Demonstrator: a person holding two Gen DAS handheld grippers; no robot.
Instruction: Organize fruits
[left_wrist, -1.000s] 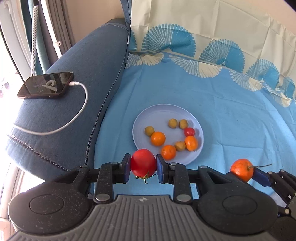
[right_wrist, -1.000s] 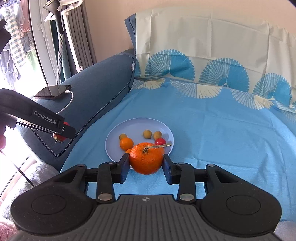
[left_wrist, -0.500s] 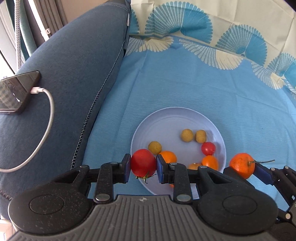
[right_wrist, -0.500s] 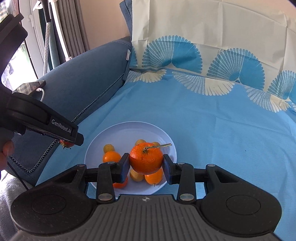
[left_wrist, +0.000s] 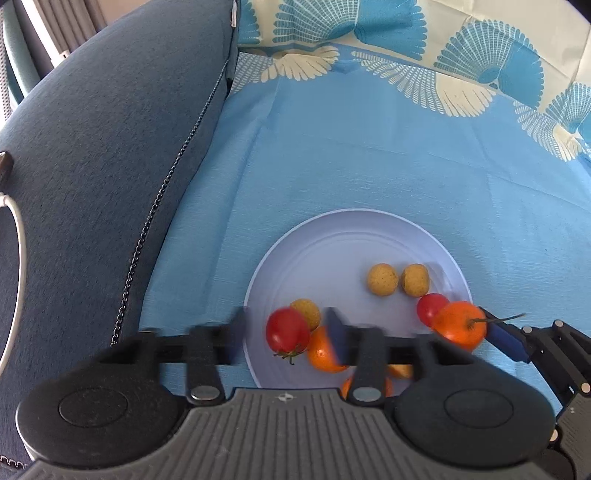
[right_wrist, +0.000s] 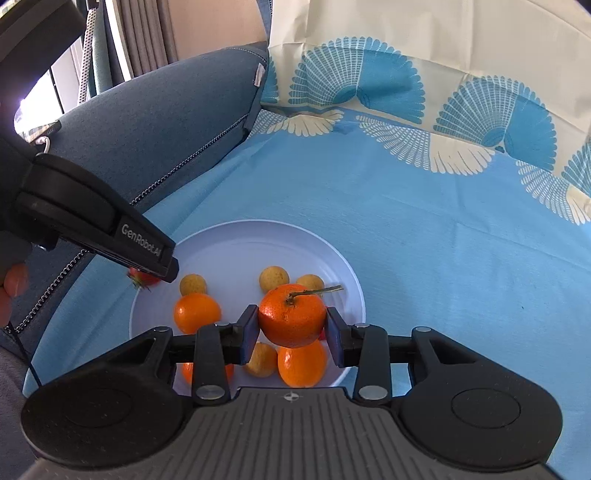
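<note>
Over the plate (left_wrist: 424, 236), the left gripper (left_wrist: 286, 332) had released the tomato (left_wrist: 287, 330), while the right gripper (right_wrist: 291, 325) grasped a tangerine (right_wrist: 291, 315).

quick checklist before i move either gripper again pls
1. Left gripper let go of the tomato: ok, jaws open, gap on both sides.
2. Tomato over the plate: ok, near its left edge; resting on it: cannot tell.
3. Right gripper grip on the tangerine: ok, both pads against it.
4. Tangerine above the plate: ok.
5. Bare spot under the tangerine: not ok, an orange and a small yellow fruit lie just below it.
6. Grippers apart from each other: ok.
</note>
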